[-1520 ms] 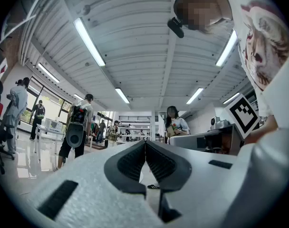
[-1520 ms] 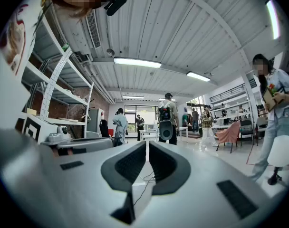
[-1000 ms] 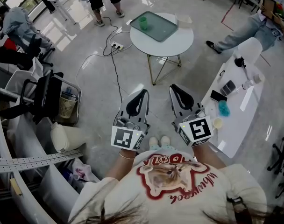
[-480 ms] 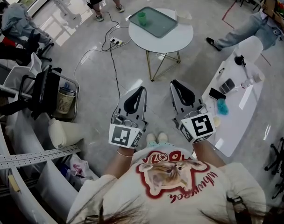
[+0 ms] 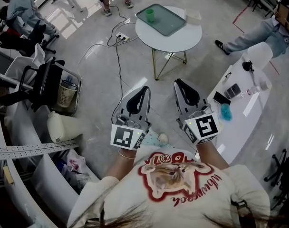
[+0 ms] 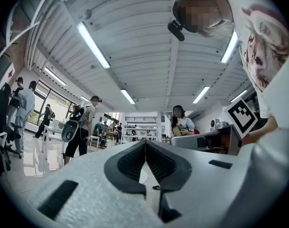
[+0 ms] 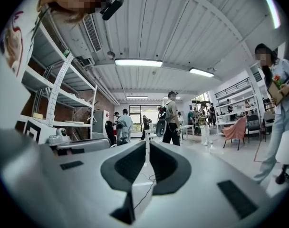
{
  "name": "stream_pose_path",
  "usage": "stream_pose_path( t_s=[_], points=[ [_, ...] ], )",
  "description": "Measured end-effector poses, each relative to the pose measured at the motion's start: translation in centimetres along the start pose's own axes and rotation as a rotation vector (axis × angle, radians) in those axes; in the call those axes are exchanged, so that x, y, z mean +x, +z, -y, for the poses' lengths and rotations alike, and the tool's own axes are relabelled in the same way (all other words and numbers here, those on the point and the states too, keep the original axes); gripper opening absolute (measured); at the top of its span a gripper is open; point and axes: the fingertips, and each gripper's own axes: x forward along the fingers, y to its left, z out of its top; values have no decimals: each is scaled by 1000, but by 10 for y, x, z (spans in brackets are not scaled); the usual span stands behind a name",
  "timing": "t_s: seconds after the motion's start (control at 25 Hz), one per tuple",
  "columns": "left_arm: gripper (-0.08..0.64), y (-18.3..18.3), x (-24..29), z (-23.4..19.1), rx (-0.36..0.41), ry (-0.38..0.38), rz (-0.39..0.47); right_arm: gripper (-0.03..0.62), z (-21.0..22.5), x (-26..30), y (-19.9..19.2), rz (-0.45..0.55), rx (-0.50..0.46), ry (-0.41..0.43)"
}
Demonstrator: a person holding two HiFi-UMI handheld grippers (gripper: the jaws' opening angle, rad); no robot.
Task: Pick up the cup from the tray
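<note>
l claw [image 5: 145, 89] & r claw [image 5: 178, 82] side by side, approx level, jaws together, empty

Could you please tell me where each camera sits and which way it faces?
Head view: on the person's head, facing steeply down at round table, tray, cup; shows shirt, left tool, right tool.
Left gripper view: on the left tool, level along its shut jaws; shirt at right.
Right gripper view: on the right tool, likewise; shirt at left.
Both gripper views share a backpack wearer.
</note>
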Motion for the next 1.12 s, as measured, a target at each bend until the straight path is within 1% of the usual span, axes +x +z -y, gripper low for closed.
stream_pose_path(
  t_s=[0.16, 0.28, 0.44, 0.56, 0.68, 0.84, 1.12],
  points=[
    [14, 0, 4, -8, 1, 15, 4, 43, 0, 7, -2, -5, -2, 19],
    [14, 2, 13, -16, 14, 13, 16, 43, 8, 18, -1, 2, -5, 15],
    [14, 1, 29, -34, 21, 5, 29, 43, 14, 42, 2, 14, -27, 19],
    [14, -6, 49, -52, 18, -5, 29, 43, 24, 65, 1, 14, -39, 17],
    [14, -15, 76, -77, 6, -19, 24, 43, 36, 96, 1, 12, -52, 13],
    [14, -20, 119, -116, 9, -47, 25, 43, 60, 146, 4, 21, -57, -15],
    [14, -27, 197, -197, -3, -81, 21, 43, 97, 244, 9, 16, -43, -57]
  ],
)
